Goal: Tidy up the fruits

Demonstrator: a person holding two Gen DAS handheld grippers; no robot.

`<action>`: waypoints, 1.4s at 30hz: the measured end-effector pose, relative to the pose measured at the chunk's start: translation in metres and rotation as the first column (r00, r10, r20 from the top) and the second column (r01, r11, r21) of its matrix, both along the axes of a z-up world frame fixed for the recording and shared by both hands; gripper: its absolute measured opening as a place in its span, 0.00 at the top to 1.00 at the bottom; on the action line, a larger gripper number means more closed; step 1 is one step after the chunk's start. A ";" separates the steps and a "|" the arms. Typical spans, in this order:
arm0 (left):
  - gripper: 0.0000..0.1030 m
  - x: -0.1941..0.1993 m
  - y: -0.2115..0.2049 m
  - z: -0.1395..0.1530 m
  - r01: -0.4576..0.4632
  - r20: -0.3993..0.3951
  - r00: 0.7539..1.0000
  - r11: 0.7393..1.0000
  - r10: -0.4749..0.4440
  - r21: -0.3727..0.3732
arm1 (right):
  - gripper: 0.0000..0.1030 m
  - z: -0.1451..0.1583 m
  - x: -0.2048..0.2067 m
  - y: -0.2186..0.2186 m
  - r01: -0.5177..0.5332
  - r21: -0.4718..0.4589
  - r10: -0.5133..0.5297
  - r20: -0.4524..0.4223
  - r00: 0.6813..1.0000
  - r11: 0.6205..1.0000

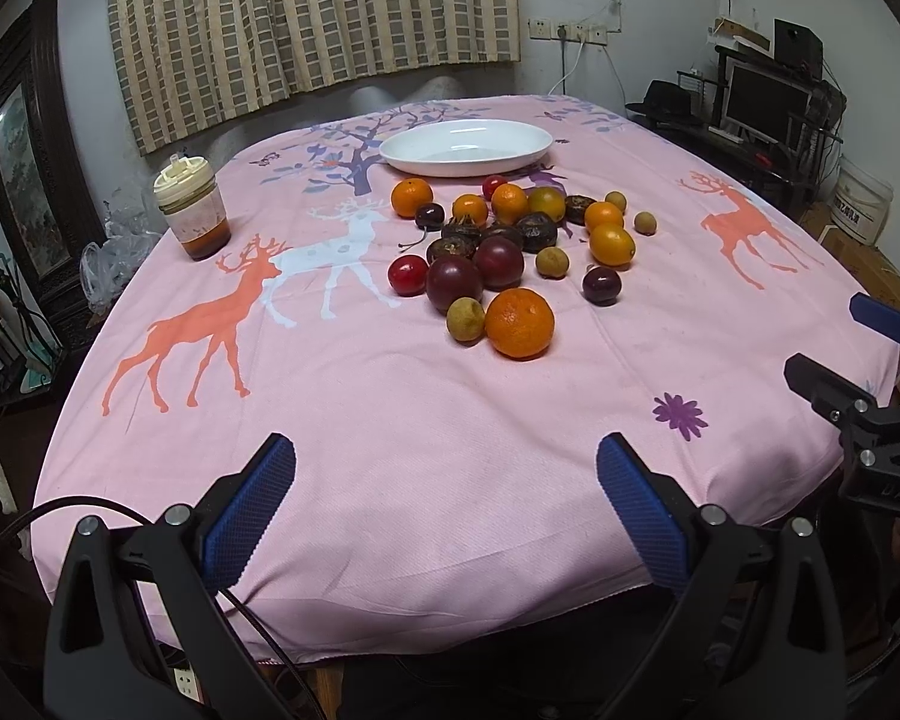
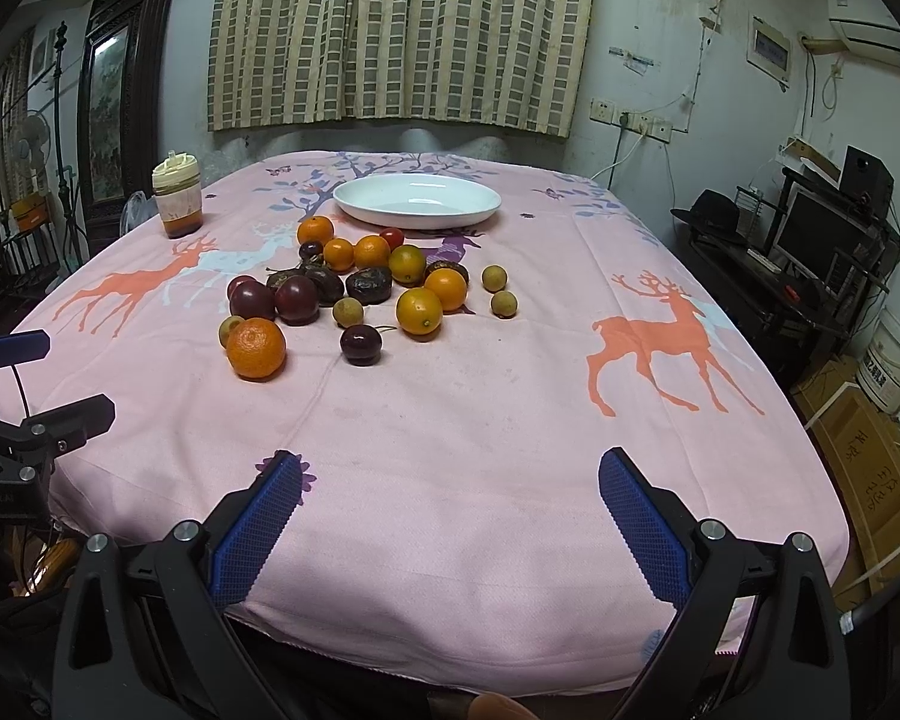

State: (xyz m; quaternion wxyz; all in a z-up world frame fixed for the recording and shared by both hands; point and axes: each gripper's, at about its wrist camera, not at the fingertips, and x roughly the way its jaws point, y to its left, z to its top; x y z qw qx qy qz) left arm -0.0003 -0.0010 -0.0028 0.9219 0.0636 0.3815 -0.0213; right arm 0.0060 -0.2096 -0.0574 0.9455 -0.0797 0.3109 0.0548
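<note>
A counter (image 1: pixel 426 432) covered in a pink cloth printed with deer and trees fills both views. Near its middle lies a loose heap of fruit (image 1: pixel 510 240): several oranges, dark purple plums, small red cherries, brown rough-skinned fruits and pale yellow-green round ones. The largest orange (image 1: pixel 519 323) sits at the near edge of the heap, touching a small yellow-green fruit (image 1: pixel 465 319) on its left. A single dark plum (image 2: pixel 360 344) rests slightly apart on the near side of the heap.

Just beyond the fruit, toward the far edge, stands a white oval plate (image 1: pixel 467 147), with nothing visible on it. A lidded jar (image 1: pixel 191 209) with brown contents stands at the far left of the cloth, well apart from the fruit.

The left tongs (image 1: pixel 444 489) hover over the near edge of the counter, blue pads spread wide and released, holding nothing. The right tongs (image 2: pixel 450 495) hover likewise at the near edge, spread wide and released, also holding nothing. Each tool appears at the side of the other's view. Striped curtains (image 2: pixel 399 30) hang on the wall behind.
</note>
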 end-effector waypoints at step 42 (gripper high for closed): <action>0.04 0.039 0.043 -0.036 0.038 -0.025 0.999 0.990 -0.042 -0.138 | 0.60 -0.033 0.114 0.036 -0.124 0.156 0.156 -0.210 0.965 0.980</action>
